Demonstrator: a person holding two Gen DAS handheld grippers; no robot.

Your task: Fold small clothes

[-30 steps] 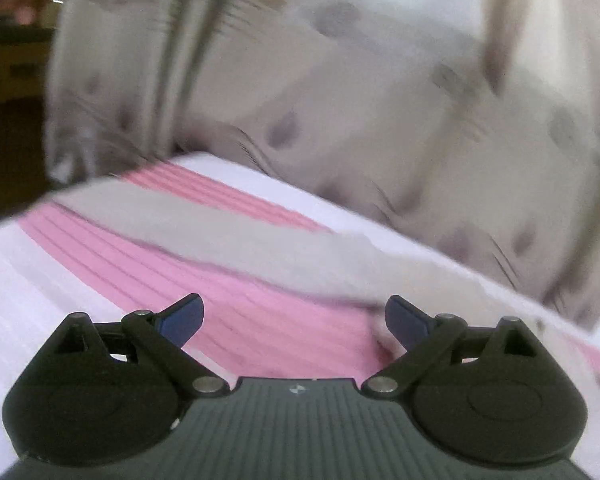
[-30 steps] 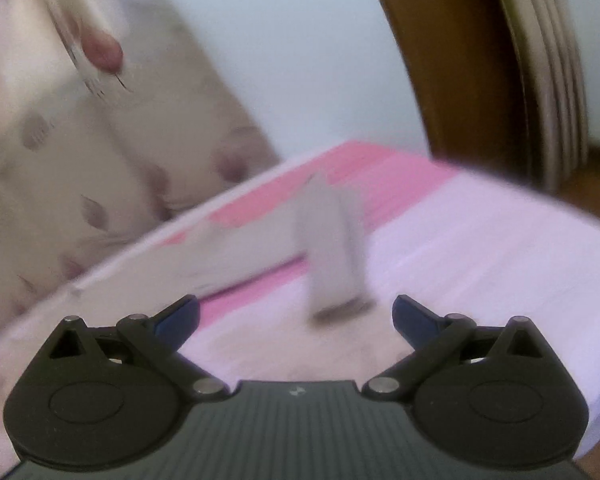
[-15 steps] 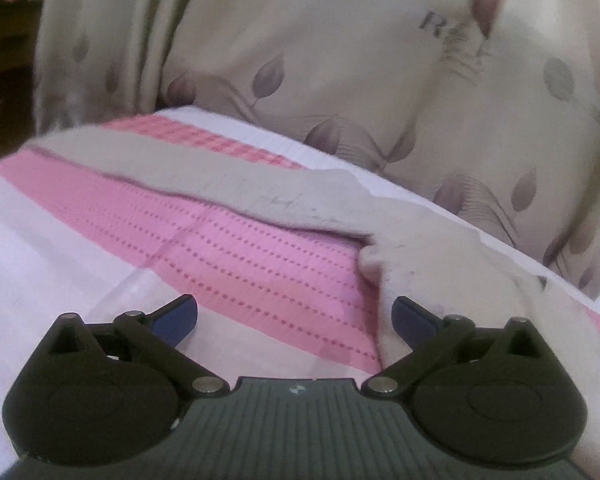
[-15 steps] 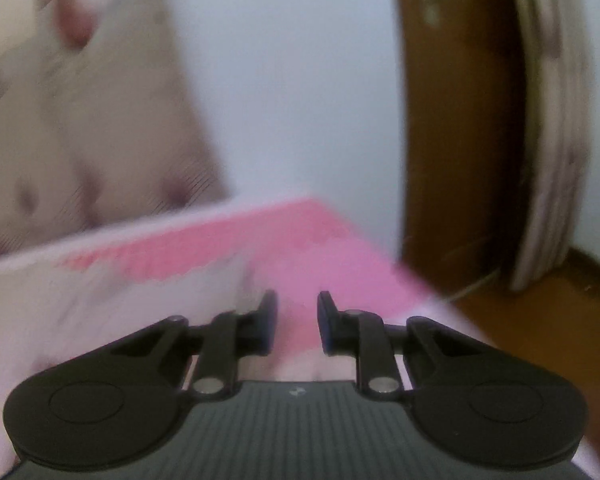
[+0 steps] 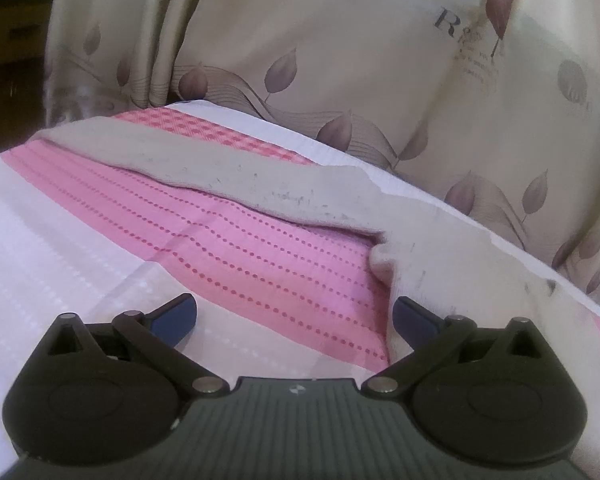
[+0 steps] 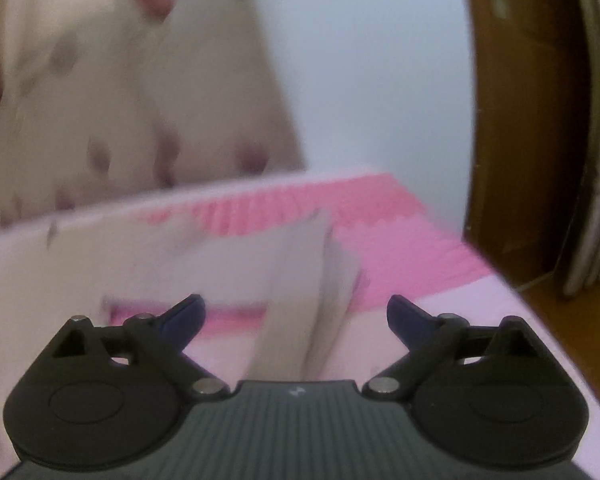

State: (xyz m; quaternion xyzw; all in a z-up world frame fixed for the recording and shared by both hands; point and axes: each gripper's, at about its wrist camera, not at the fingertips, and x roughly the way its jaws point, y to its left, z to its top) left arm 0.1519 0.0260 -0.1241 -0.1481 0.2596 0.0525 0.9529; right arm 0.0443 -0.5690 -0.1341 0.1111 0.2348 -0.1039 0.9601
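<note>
A beige garment [image 5: 268, 178] lies spread on the pink-and-white bed sheet [image 5: 80, 240]. One long part runs from the far left toward the right, and another part drops toward the camera by my right-hand finger. My left gripper [image 5: 296, 316] hovers low over the sheet, open, with only pink sheet between its fingers. The right wrist view is blurred. It shows a narrow folded strip of the beige garment [image 6: 300, 300] reaching in between the jaws of my right gripper [image 6: 296, 312]. Those jaws are opening and their pads stand apart from the cloth.
A beige curtain [image 5: 340, 60] with a leaf print hangs right behind the bed's far edge. A white wall [image 6: 372, 80] and a brown wooden door frame [image 6: 520, 120] stand to the right. The bed's right edge drops to a wooden floor [image 6: 572, 320].
The left gripper sank toward the sheet, then kept still, staying open. The right gripper went from open to nearly shut and has spread wide again, and its view swung and rolled.
</note>
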